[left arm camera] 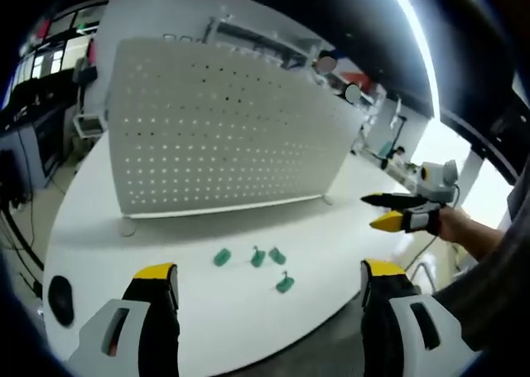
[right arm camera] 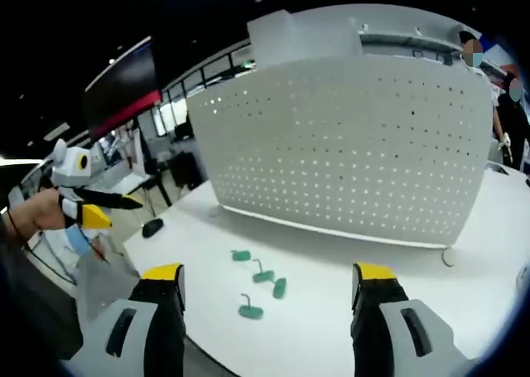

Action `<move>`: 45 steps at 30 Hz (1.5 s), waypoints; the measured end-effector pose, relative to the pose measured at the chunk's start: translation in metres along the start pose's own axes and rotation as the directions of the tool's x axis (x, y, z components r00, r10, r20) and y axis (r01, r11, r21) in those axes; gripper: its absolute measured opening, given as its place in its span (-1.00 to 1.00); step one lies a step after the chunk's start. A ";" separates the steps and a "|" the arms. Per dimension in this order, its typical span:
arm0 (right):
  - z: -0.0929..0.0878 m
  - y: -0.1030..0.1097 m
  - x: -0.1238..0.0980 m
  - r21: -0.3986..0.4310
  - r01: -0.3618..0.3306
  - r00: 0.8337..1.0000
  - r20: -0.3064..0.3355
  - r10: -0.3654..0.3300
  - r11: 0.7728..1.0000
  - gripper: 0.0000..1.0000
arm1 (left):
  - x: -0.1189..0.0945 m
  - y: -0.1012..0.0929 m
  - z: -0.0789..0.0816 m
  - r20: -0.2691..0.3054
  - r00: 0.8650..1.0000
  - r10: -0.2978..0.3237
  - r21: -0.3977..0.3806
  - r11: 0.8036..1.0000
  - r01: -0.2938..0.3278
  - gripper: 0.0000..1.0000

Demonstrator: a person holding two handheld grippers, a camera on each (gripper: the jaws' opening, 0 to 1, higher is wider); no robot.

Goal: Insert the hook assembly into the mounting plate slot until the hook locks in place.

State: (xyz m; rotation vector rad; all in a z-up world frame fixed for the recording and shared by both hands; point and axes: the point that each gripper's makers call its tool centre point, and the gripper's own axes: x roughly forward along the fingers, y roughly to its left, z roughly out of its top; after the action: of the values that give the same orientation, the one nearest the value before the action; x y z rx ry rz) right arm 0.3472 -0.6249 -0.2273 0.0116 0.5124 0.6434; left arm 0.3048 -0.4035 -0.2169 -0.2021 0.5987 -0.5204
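Note:
Several small green hooks point(left arm camera: 258, 258) lie loose on the white table point(left arm camera: 331, 236), a little in front of the upright white perforated mounting plate point(left arm camera: 224, 137). My left gripper point(left arm camera: 269, 269) is open above the table's near edge, with nothing between its jaws. My right gripper point(left arm camera: 379, 210) hangs off the table's right side in a person's hand. In the right gripper view the hooks point(right arm camera: 263, 273) lie between my open right gripper point(right arm camera: 269, 271) and the mounting plate point(right arm camera: 356, 153). The left gripper point(right arm camera: 122, 211) is off to the left, beyond the table point(right arm camera: 331, 253).
A black mouse point(left arm camera: 60, 298) point(right arm camera: 151, 226) rests near one end of the table. The plate stands on small feet along the table's back part. Desks, shelves and equipment fill the room behind. People stand behind the plate point(right arm camera: 505, 103).

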 end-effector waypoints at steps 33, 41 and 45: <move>-0.015 0.010 0.000 0.025 0.024 0.999 -0.029 -0.024 0.999 0.47 | 0.000 0.010 -0.012 -0.035 0.998 -0.046 0.006 0.999 0.046 0.78; -0.022 0.007 0.001 0.022 0.017 0.999 -0.051 -0.016 1.000 0.44 | 0.003 0.010 -0.017 -0.042 0.998 -0.047 -0.004 0.999 0.046 0.77; -0.022 0.006 0.004 0.009 0.007 0.998 -0.055 -0.007 1.000 0.43 | 0.003 0.012 -0.017 -0.035 0.998 -0.043 -0.016 0.999 0.043 0.78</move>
State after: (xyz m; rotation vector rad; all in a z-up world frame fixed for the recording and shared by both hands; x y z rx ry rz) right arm 0.3360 -0.6213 -0.2474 0.0010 0.5683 0.6359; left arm 0.3021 -0.3952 -0.2361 -0.2209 0.6343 -0.5623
